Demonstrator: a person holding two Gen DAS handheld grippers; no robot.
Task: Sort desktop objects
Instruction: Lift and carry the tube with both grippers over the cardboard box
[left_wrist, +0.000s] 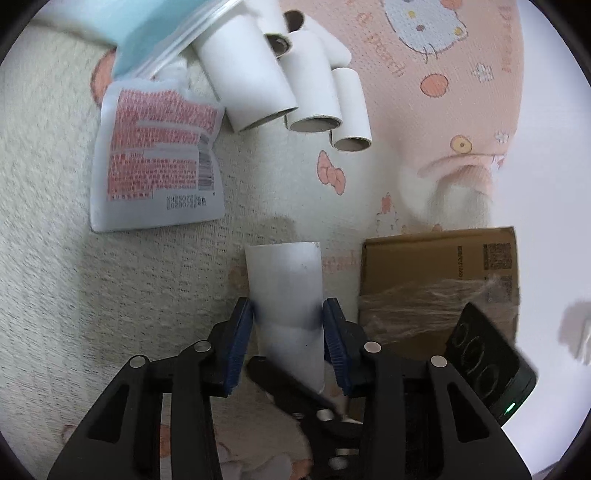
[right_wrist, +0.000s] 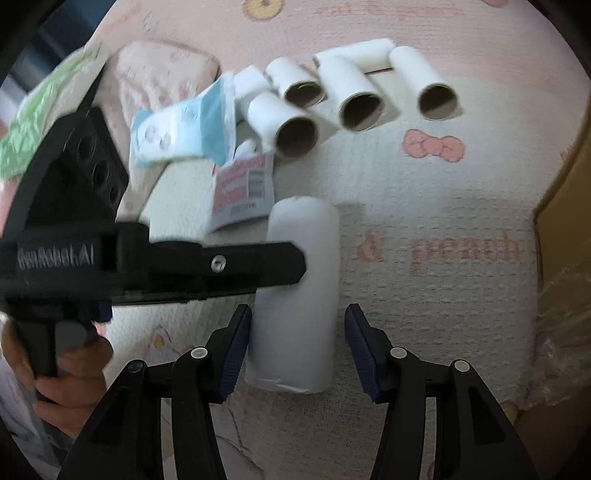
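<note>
The left gripper (left_wrist: 288, 314) is clamped on a white paper tube (left_wrist: 286, 288), its two blue pads (left_wrist: 242, 332) pressed against the tube's sides. In the right wrist view the same tube (right_wrist: 299, 295) sits between the spread jaws of the right gripper (right_wrist: 299, 347); the left pad is close against the tube and the right pad stands clear of it, so this gripper is apart and grips nothing. The left gripper's black body (right_wrist: 155, 266) crosses in front of the tube's left side.

Taking the held tube as the landmark: beyond it lies a cluster of white cardboard tubes (left_wrist: 291, 92), lying on their sides and touching one another. Beyond it and to the left lies a white sachet (left_wrist: 159, 158) with red print, and past that a blue and white packet (right_wrist: 184, 125). To its right sits a brown cardboard box (left_wrist: 439, 280), partly wrapped in clear tape. Everything rests on a cream and pink blanket (left_wrist: 92, 277).
</note>
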